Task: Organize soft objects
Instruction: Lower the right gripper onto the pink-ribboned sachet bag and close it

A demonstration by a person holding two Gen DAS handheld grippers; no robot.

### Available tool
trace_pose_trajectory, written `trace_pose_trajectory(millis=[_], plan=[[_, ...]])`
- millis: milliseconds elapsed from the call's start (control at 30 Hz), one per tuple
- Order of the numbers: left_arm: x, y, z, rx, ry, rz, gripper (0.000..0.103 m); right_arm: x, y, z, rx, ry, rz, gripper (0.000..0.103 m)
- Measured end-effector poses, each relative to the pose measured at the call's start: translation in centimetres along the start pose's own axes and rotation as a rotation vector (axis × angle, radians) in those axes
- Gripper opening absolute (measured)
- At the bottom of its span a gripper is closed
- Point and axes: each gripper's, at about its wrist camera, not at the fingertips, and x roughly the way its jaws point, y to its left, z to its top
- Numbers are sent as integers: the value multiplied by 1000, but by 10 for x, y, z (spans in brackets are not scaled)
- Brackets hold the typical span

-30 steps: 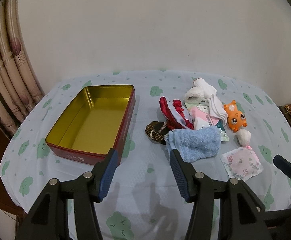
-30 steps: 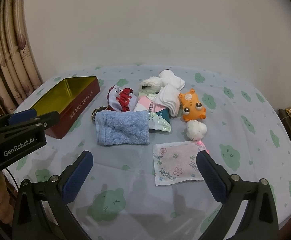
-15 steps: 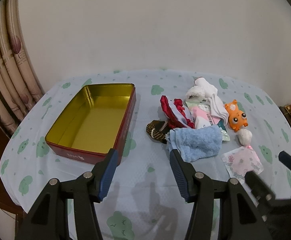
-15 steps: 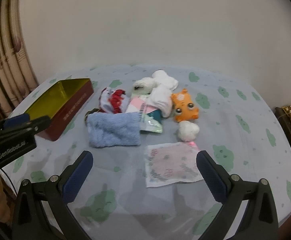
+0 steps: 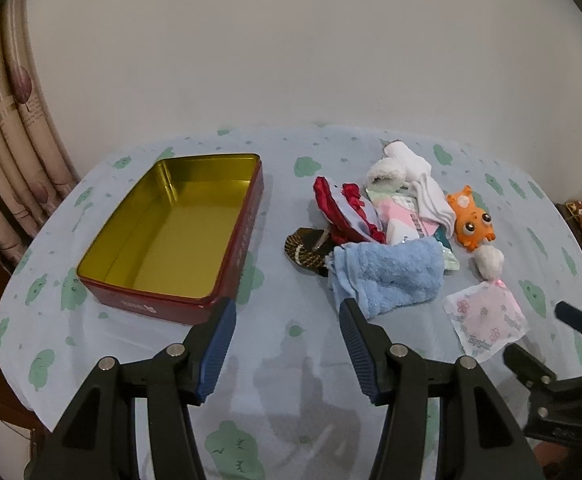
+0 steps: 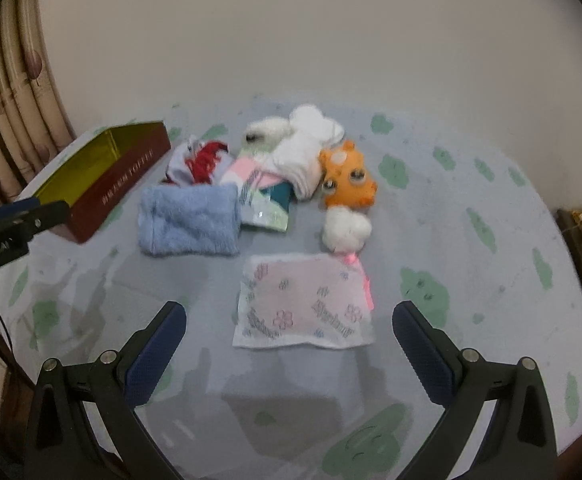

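Where the soft pile lies right of the empty gold-lined red tin [image 5: 171, 236], a fluffy folded blue towel [image 5: 387, 276] is foremost; left gripper [image 5: 287, 320] and right gripper [image 6: 289, 320] are held open, empty.

- You have one tin [image 5: 179, 236], red outside and gold inside.
- You have one blue towel [image 5: 387, 276].
- You have one orange toy [image 5: 471, 220].
- You have one small white plush [image 5: 489, 262].
- You have one flowered packet [image 6: 305, 304].
- You have one red and white cloth [image 5: 347, 212].
- You have one brown woven thing [image 5: 305, 252].
- White socks [image 5: 407, 176]: you cannot count them for sure in the heap.
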Motion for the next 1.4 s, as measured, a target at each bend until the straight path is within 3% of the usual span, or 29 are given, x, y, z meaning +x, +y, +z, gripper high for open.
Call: trace_pose_trajectory(millis=[233, 567, 733, 1033, 1233, 1300, 1400], plan=[[9, 1, -1, 7, 19, 6, 55, 31, -17, 8, 89, 95, -4, 102], [21, 2, 0, 24, 42, 17, 55, 76, -20, 22, 74, 192, -32, 102], [28, 1, 3, 39, 48, 17, 55, 90, -17, 18, 61, 218, -33, 102], [40, -8, 14, 73, 63, -38, 55, 93, -9, 15, 9, 167, -57, 101], [49, -18, 17, 106, 78, -74, 55, 84, 0, 13, -19, 122, -44, 73], [49, -23, 18, 130, 72, -93, 55, 82, 0, 13, -20, 107, -44, 50], [49, -30, 21, 178, 59, -120, 55, 80, -2, 16, -16, 99, -47, 31]])
